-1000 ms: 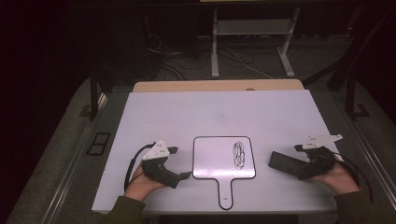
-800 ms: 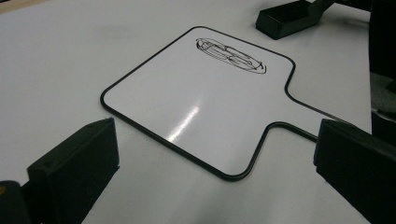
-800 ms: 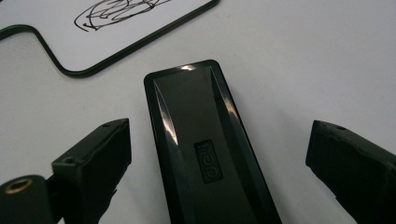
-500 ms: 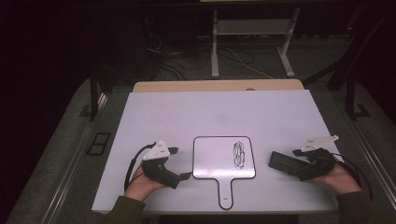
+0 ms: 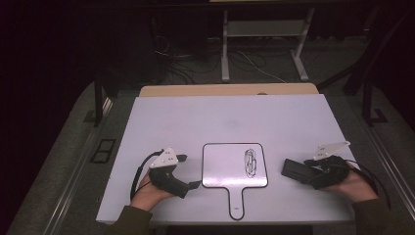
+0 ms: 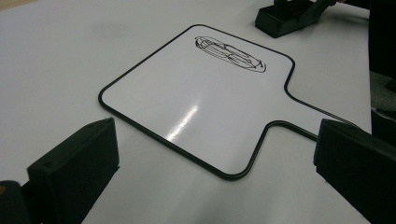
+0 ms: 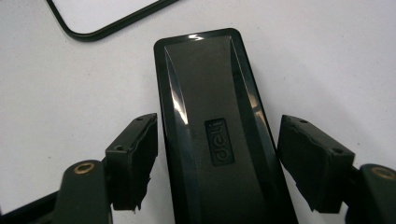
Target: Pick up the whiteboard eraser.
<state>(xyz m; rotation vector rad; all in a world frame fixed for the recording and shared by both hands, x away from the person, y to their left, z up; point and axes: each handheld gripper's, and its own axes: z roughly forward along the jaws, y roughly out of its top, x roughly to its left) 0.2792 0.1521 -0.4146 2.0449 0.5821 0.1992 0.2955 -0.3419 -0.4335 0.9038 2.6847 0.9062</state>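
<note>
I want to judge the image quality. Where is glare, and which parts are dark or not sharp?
High view: the surroundings are nearly black, the table evenly lit. Left gripper view: a bright glare streak lies on the whiteboard, whose scribble stays sharp. Right gripper view: highlights run along the eraser; the right claw looks slightly soft.
</note>
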